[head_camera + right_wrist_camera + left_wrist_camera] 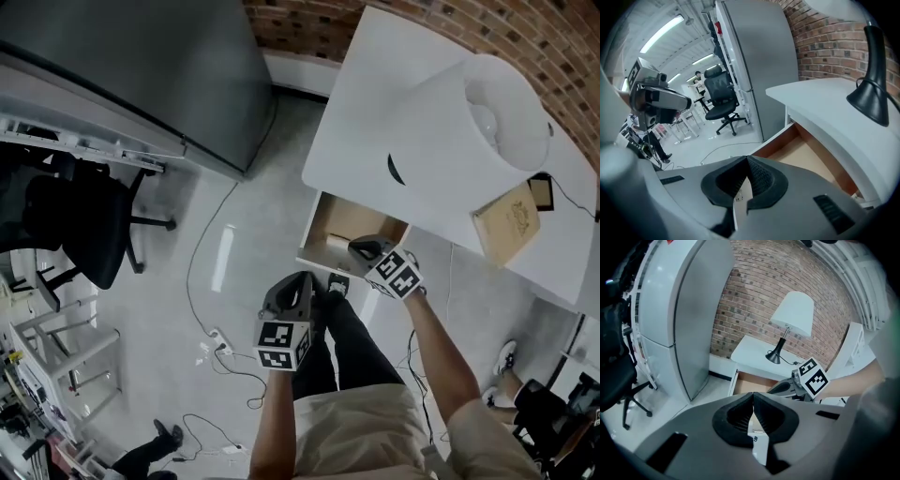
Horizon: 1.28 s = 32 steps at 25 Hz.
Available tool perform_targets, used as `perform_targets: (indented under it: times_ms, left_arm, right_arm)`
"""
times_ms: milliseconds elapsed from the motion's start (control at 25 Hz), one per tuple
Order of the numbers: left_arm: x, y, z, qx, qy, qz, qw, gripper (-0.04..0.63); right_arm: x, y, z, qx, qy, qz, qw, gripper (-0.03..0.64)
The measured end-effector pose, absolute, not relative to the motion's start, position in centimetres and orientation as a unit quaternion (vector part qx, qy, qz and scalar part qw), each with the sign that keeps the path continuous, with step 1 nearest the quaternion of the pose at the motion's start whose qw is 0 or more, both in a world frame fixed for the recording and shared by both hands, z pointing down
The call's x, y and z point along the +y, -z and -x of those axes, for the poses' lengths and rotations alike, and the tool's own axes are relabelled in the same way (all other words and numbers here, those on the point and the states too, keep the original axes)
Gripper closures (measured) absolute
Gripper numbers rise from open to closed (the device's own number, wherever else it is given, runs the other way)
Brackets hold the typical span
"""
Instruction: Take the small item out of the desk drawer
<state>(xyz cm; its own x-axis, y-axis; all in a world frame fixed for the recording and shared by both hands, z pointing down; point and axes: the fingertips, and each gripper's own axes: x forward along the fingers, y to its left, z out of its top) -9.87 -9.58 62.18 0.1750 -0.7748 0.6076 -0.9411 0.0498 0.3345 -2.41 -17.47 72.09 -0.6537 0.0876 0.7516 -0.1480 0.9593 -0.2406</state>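
1. The left hand-held gripper [302,279] has a dark grey moulded shell, black ribbed pads [740,416] and a cube [283,343] bearing black-and-white square markers.
2. The right hand-held gripper [356,247] has the same grey shell and its own marker cube [401,273].
3. The person wears a beige top [356,431], short-sleeved, and black trousers [342,337].
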Motion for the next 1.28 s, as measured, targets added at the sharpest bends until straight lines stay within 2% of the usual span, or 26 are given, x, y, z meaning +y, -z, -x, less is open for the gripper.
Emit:
perform_targets:
  times_ms: [320, 920, 1280]
  left_arm:
    - [-9.0, -67.5, 7.9, -0.615, -0.114, -0.679, 0.383, 0.578]
    - [-11.0, -76.0, 6.2, -0.578, -0.151, -0.706, 0.380, 0.578]
    - [-12.5, -79.9, 6.4, -0.569, -0.145, -0.709, 0.390, 0.578]
  right_arm:
    - [-17.4, -76.9, 2.1, -0.886, -0.158, -0.020, 0.436, 0.595]
    - [-16.7, -86.0, 2.3, -0.860, -0.166, 0.014, 0.483, 0.595]
    - [-15.7, -91.5, 1.3, -0.840, -0.162, 0.056, 0.515, 0.558]
